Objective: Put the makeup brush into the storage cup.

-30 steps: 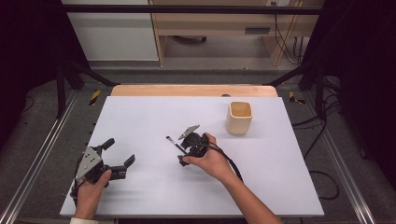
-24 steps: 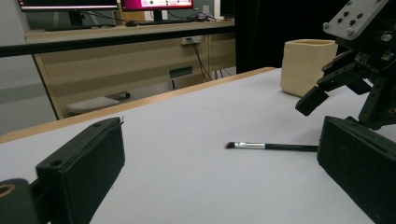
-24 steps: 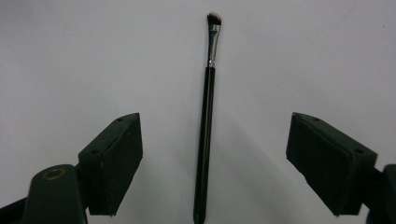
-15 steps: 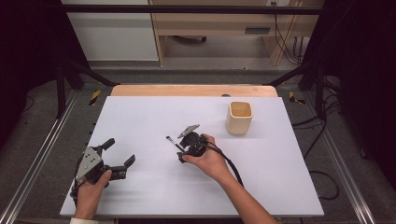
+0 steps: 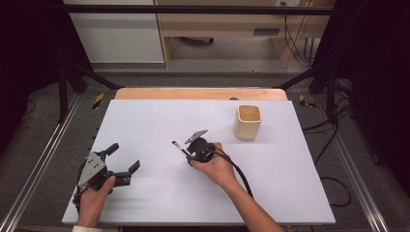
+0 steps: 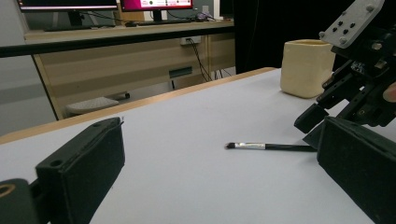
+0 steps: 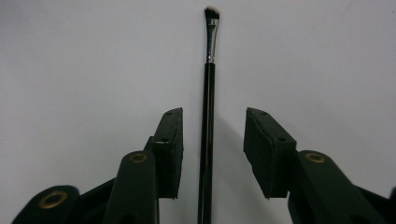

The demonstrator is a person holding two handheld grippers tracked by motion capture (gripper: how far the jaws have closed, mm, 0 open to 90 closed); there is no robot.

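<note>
A thin black makeup brush [image 7: 207, 116] with a silver ferrule lies flat on the white table top [image 5: 154, 121]. It runs between the jaws of my right gripper [image 7: 212, 140], bristles pointing away; in the left gripper view the brush [image 6: 271, 146] lies by the right gripper's jaw tips. The right gripper's jaws have just been closing around the handle, and gaps still show on both sides, so the pads do not touch it. From the high view the right gripper [image 5: 186, 151] sits mid-table. At the near left my left gripper [image 5: 124, 162] rests open and empty.
A cream square cup [image 5: 248, 122] stands upright at the back right of the white top, beyond the right gripper. A wooden strip [image 5: 200, 93] edges the table's far side. A black cable trails from the right gripper along the forearm.
The right gripper's jaws have narrowed around the brush. Both hands have stayed in place, and the brush has not moved.
</note>
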